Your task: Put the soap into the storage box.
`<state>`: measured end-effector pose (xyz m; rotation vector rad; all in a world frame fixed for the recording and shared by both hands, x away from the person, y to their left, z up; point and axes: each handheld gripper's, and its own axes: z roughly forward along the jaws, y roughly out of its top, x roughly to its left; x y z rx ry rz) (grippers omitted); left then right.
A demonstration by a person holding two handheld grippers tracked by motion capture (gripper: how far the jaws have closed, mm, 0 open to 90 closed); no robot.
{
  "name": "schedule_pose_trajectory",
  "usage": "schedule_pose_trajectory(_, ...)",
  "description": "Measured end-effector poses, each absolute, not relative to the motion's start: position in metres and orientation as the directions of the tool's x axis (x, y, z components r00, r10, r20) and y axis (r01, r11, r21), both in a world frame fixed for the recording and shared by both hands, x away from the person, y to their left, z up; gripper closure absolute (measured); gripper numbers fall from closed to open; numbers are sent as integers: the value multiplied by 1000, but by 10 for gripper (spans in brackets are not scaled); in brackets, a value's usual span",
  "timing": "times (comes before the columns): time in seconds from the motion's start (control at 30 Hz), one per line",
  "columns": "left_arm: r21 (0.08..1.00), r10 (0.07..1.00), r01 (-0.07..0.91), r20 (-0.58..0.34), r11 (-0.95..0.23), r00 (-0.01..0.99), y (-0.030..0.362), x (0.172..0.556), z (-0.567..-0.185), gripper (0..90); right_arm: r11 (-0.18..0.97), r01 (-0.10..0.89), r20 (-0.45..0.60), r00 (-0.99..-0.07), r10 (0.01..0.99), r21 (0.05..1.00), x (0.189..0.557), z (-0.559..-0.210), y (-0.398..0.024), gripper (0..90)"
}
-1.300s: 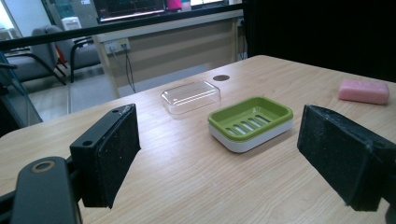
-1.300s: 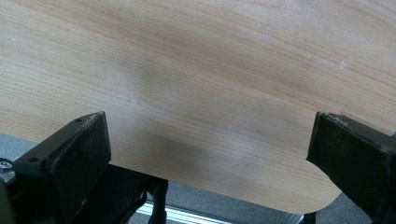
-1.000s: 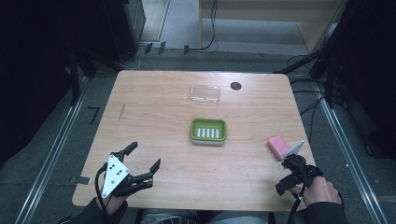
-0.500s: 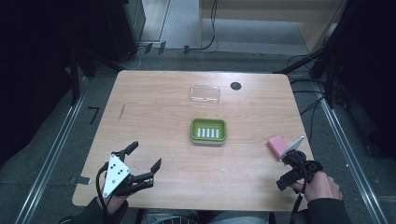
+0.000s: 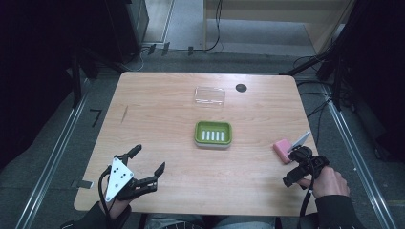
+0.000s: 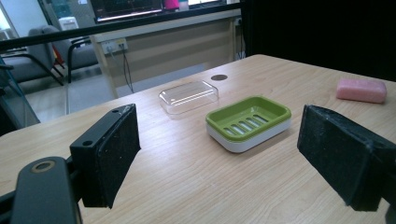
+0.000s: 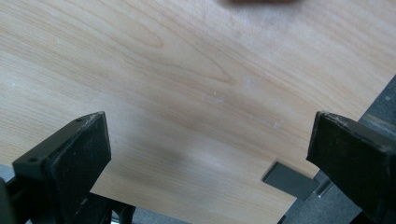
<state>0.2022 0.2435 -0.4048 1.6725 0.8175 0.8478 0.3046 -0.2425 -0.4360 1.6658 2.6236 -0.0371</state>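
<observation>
Looks like the right gripper (image 5: 292, 167) is lining up on the pink soap (image 5: 282, 149) near the table's (image 5: 157, 102) right edge — jaws spread wide, nothing held. Next it needs to straddle the bar. Left gripper (image 5: 143, 162) is idling open. The soap's blurred, cut off at the top of the right gripper view.
</observation>
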Motion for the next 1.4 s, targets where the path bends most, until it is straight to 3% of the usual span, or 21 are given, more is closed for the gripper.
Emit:
schedule_pose_trajectory(0.57,970,852,116,127,-214,508,245,203,-405,136,466,885,-18,-466,885,13,341,-433,-245,0)
schedule_pose_trajectory(1.4,969,853,119,128,-216,506,247,202,-406,136,515,855,29,-514,857,-52,385,-460,-237,0)
